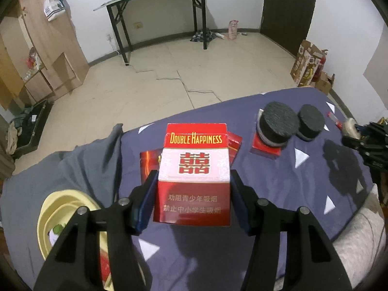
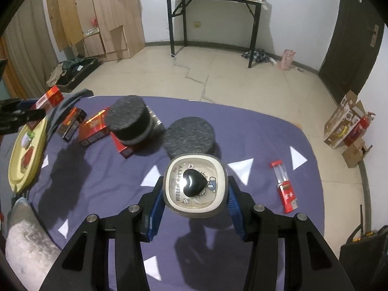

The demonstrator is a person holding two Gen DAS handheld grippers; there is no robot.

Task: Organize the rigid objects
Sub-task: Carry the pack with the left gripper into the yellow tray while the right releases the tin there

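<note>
Ahead of the hand-held grippers: five red cigarette packs (image 1: pixel 194 174), two black-topped round containers (image 2: pixel 131 123), one yellow basin (image 2: pixel 26 150), one lighter (image 2: pixel 286 189).

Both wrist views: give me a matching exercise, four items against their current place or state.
Items:
1. cigarette pack
2. Hello Kitty lid
3. yellow basin
4. red tube

States:
A. lying on the blue cover, untouched
B. clamped in the right gripper
C. at the bed's left edge, items inside
D. clamped in the left gripper

Pairs: 1-D, 2-B, 3-C, 4-A
</note>
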